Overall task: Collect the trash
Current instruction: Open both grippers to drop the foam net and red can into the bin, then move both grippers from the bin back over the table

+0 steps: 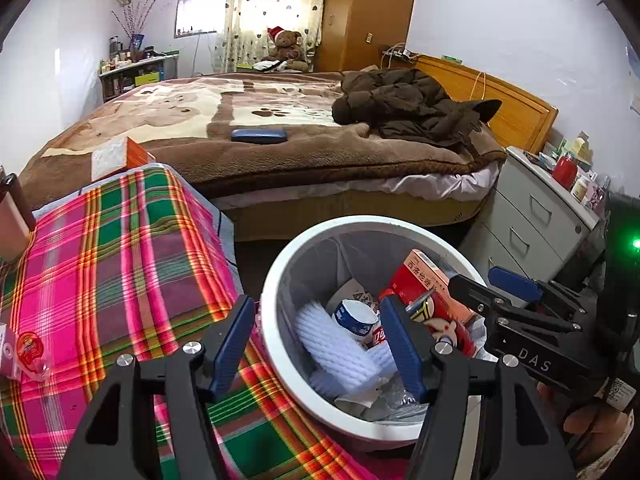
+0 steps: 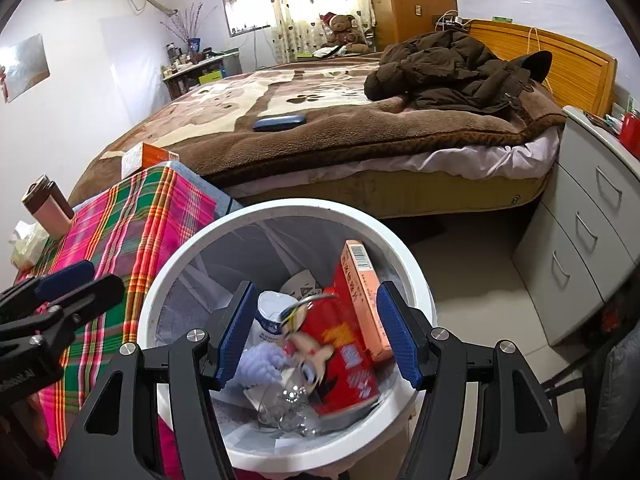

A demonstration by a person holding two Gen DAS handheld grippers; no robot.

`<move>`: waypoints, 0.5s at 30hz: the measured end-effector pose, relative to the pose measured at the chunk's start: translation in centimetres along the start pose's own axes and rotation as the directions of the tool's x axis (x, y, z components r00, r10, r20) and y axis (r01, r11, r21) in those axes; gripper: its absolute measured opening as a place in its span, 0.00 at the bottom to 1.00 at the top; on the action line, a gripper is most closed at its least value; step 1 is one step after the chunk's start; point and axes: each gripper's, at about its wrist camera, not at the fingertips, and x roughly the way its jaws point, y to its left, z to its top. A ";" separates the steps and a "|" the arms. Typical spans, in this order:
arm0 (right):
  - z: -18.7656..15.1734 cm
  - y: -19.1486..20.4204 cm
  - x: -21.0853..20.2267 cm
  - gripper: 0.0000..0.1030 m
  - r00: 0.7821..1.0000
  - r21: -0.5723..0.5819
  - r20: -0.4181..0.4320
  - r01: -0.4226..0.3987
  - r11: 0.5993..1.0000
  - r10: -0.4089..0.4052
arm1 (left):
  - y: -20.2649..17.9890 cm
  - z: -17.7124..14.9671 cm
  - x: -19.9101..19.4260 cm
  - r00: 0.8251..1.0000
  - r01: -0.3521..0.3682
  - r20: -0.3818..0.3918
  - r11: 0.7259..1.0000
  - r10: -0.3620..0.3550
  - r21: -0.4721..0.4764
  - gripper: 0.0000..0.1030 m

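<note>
White round bin (image 2: 416,280) sits beside the bed, holding a red can (image 2: 340,356), orange box (image 2: 360,292), white foam netting (image 1: 336,344).

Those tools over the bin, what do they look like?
Each tool, left and right, is a black angular frame with silver bolts and two flat, ribbed blue fingers. Seen from the left wrist view, the right one carries white "DAS" lettering and a green light behind it.

Plaid table (image 1: 132,264); bed (image 1: 280,148) holds coat (image 1: 408,108).

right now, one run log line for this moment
step: drop trash | left tool: open, empty | right tool: open, empty | white bin: red snack bag, orange box inside
</note>
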 end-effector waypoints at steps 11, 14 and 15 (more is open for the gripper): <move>-0.1 1.9 -1.5 0.62 0.998 -0.011 0.042 -0.038 0.999 0.038 | 1.9 -1.0 -2.5 0.999 -0.021 0.030 0.999 0.022 -0.039 0.69; -0.1 2.6 -1.8 0.62 0.997 -0.020 0.051 -0.053 0.998 0.054 | 2.8 -1.3 -3.4 0.999 -0.029 0.044 0.998 0.032 -0.057 0.69; -0.2 2.9 -1.9 0.62 0.997 -0.025 0.053 -0.057 0.998 0.059 | 3.0 -1.4 -3.7 0.998 -0.029 0.047 0.998 0.032 -0.060 0.69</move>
